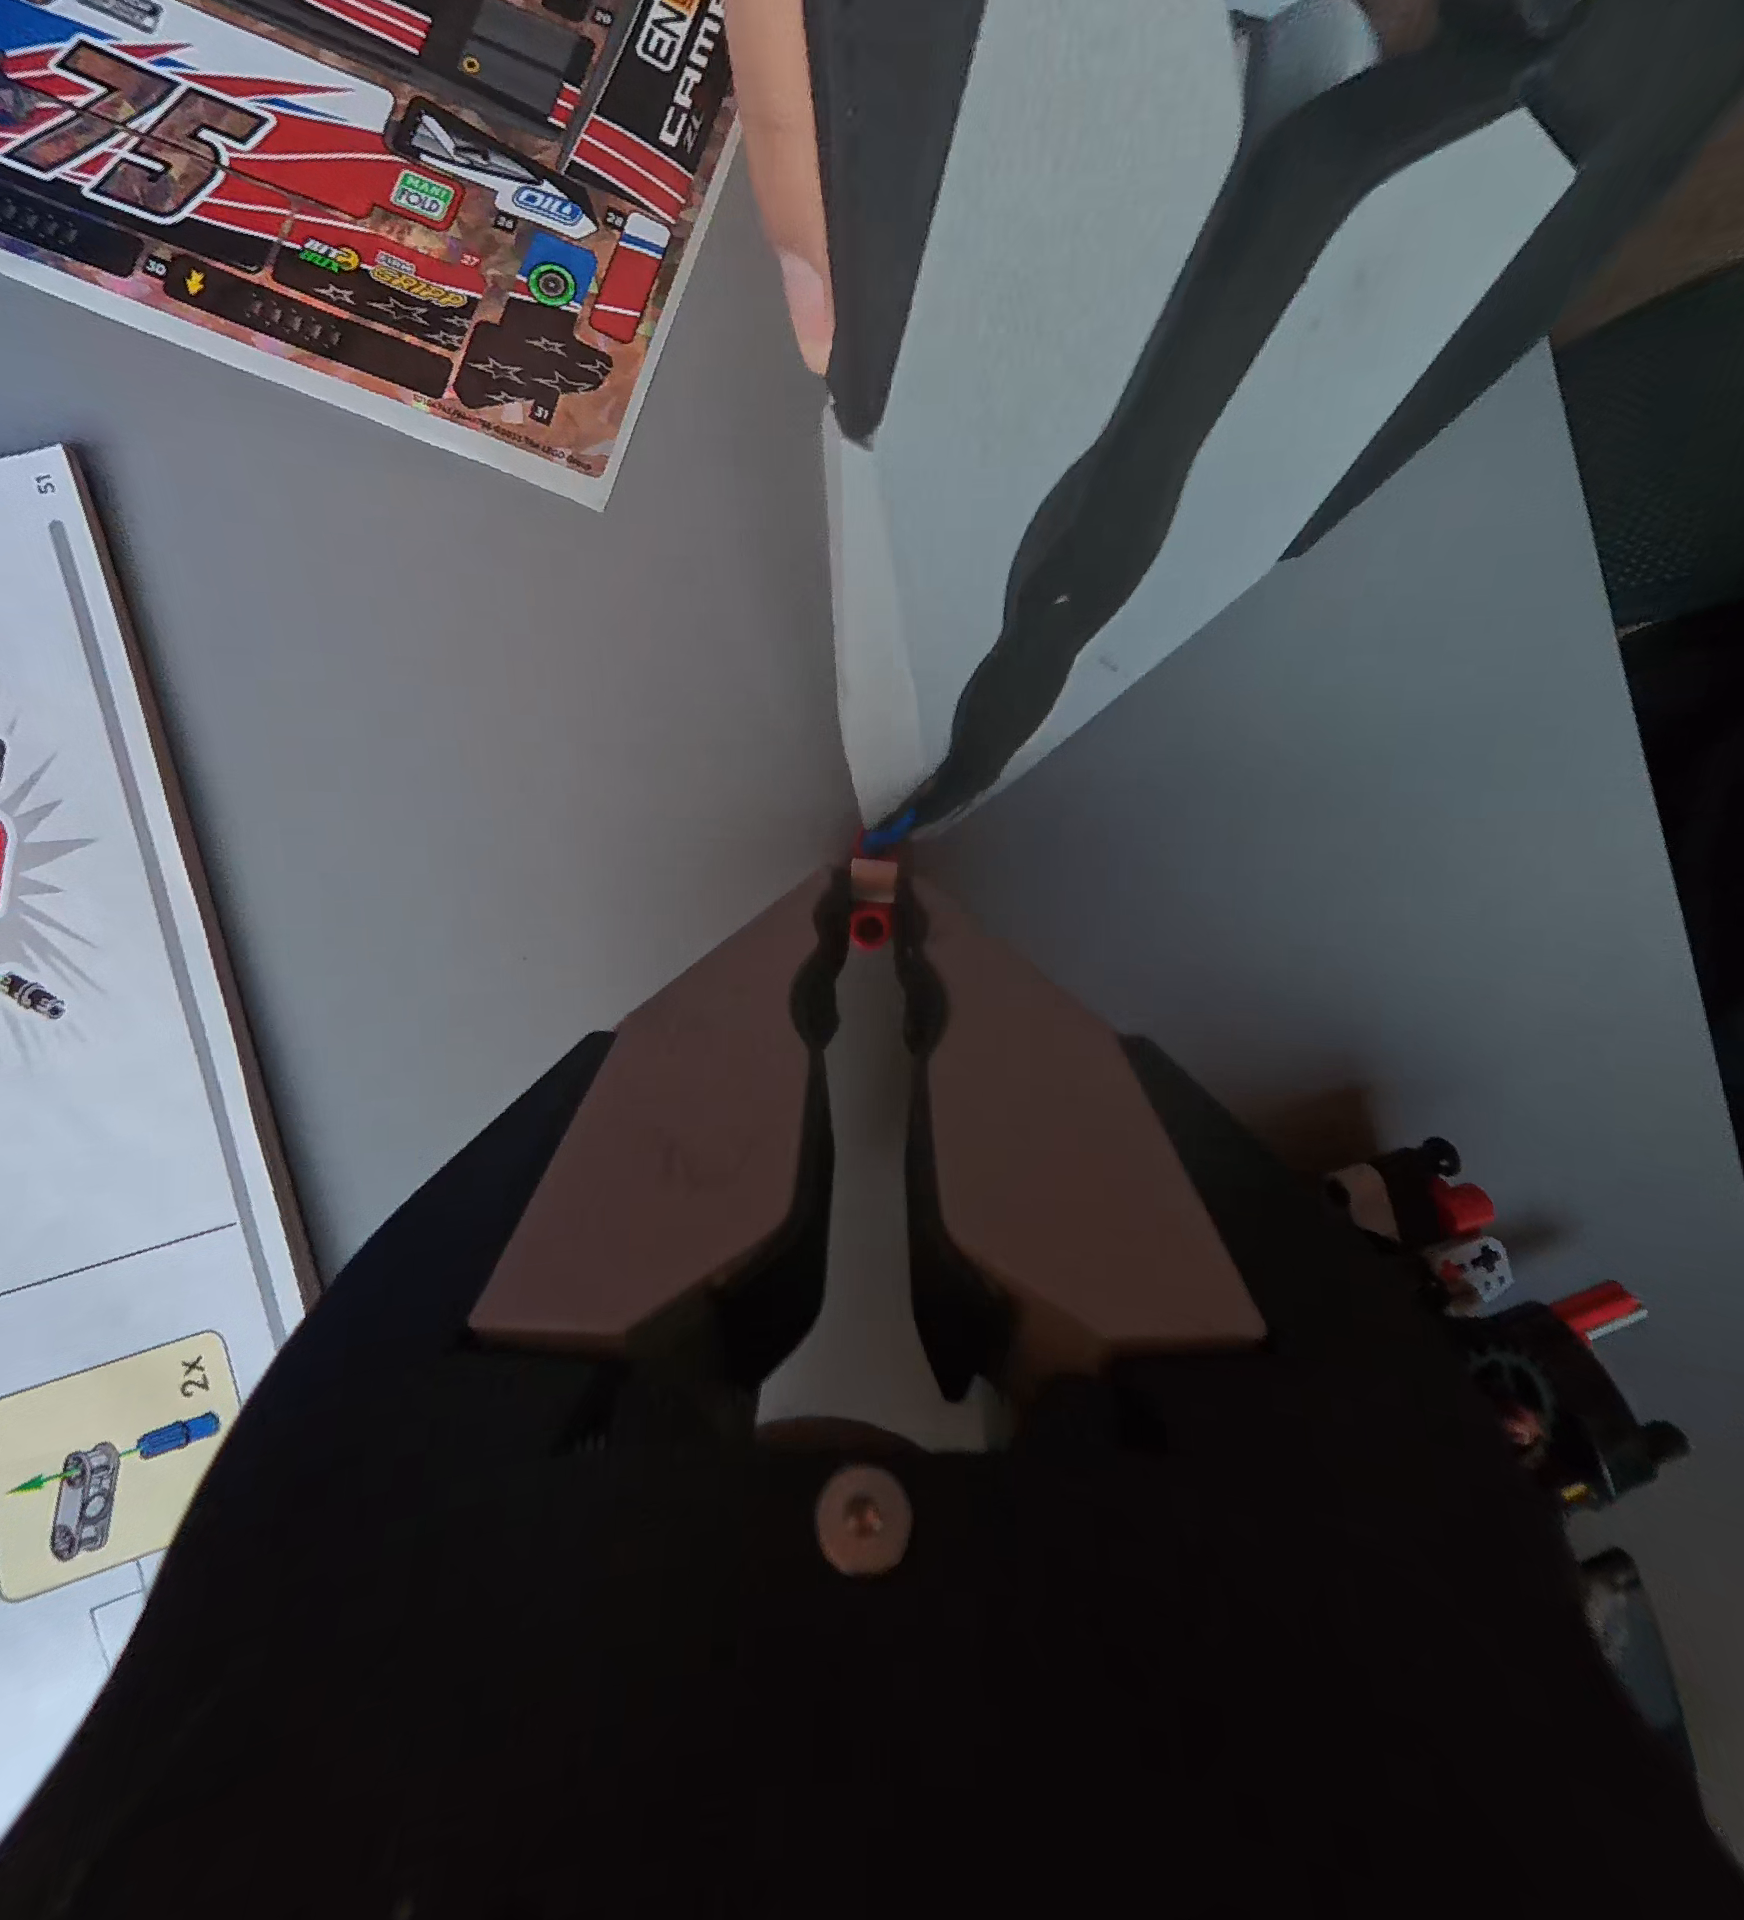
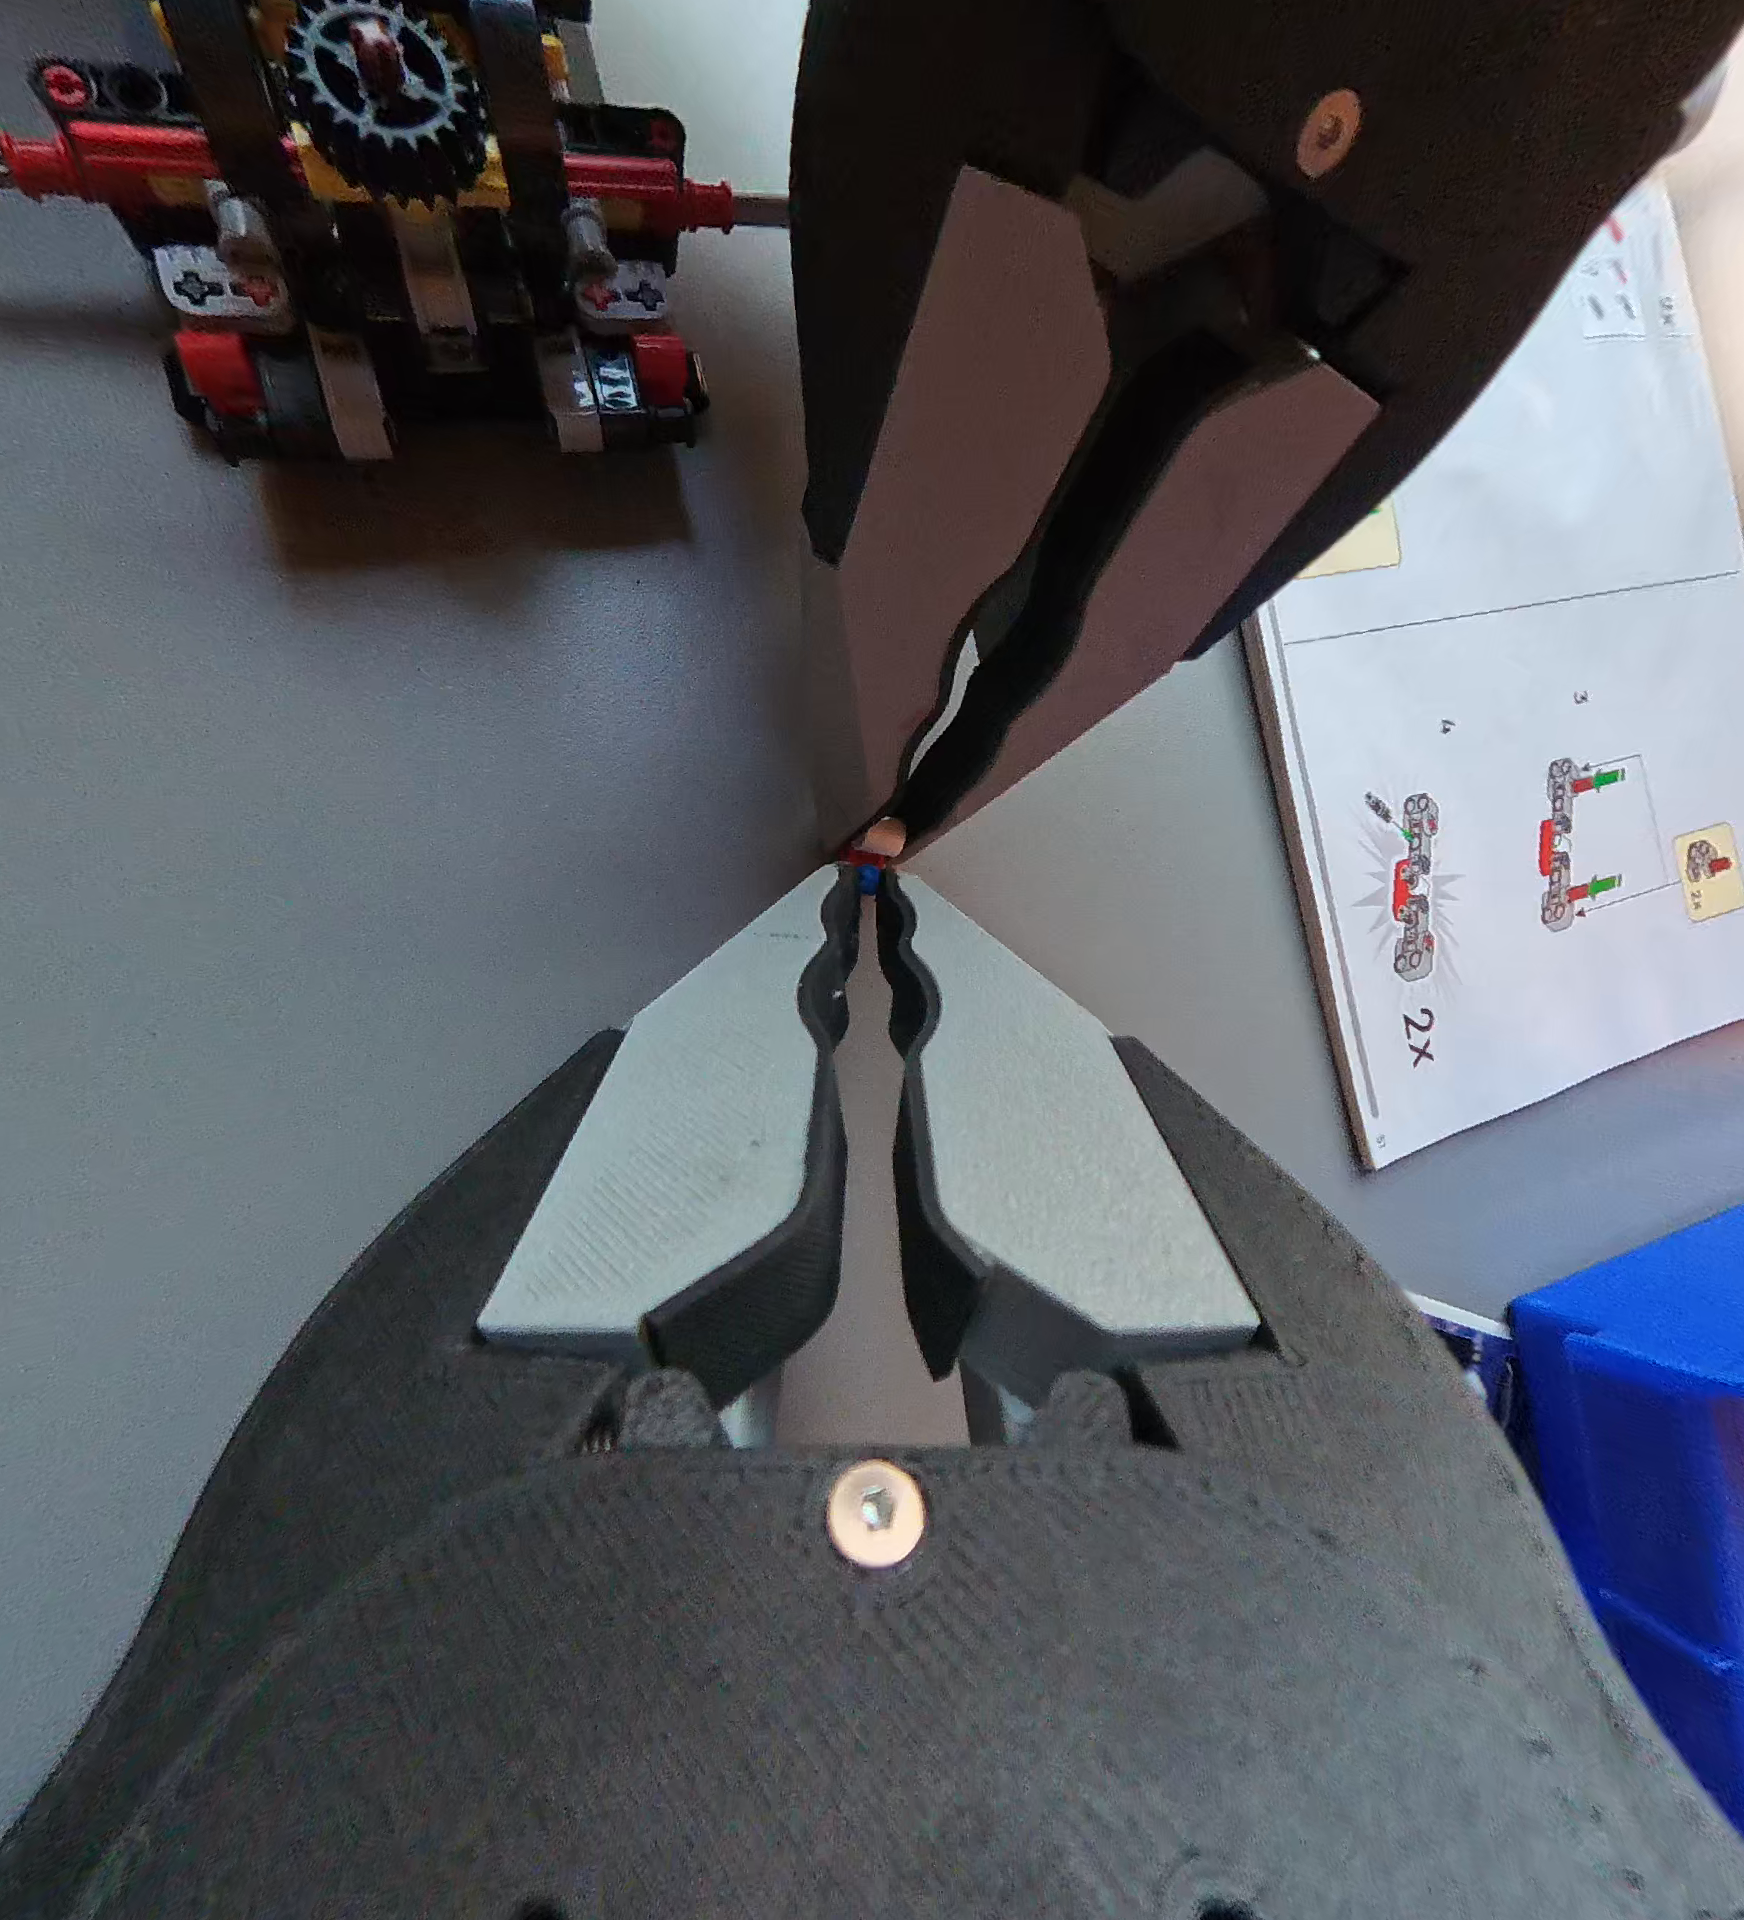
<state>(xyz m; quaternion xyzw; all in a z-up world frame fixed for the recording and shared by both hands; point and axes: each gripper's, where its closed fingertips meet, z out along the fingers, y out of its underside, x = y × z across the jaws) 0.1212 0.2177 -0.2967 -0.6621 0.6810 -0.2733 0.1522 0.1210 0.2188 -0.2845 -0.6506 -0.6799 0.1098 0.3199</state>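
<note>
My left gripper (image 1: 873, 906) is shut on a small red connector (image 1: 873, 928) with a round hole, which carries a tan pin (image 1: 873, 878) at its far end. My right gripper (image 2: 866, 883) is shut on a small blue pin (image 2: 866, 881). The two grippers meet tip to tip above the grey table (image 1: 494, 727). The blue pin (image 1: 889, 828) touches the far side of the red connector (image 2: 860, 855), beside the tan pin (image 2: 889, 834). The right gripper reaches in from the top of the left wrist view, and the left gripper from the top right of the right wrist view.
An open instruction booklet (image 1: 47, 1039) (image 2: 1533, 779) and a sticker sheet (image 1: 276, 208) lie on the table. A partly built black, red and yellow model with a gear (image 2: 411, 239) (image 1: 1512, 1330) stands nearby. A blue bin (image 2: 1678, 1558) is at the lower right. A finger (image 1: 795, 208) rests on the right gripper. Less than 4 cm separates the two grippers' tips.
</note>
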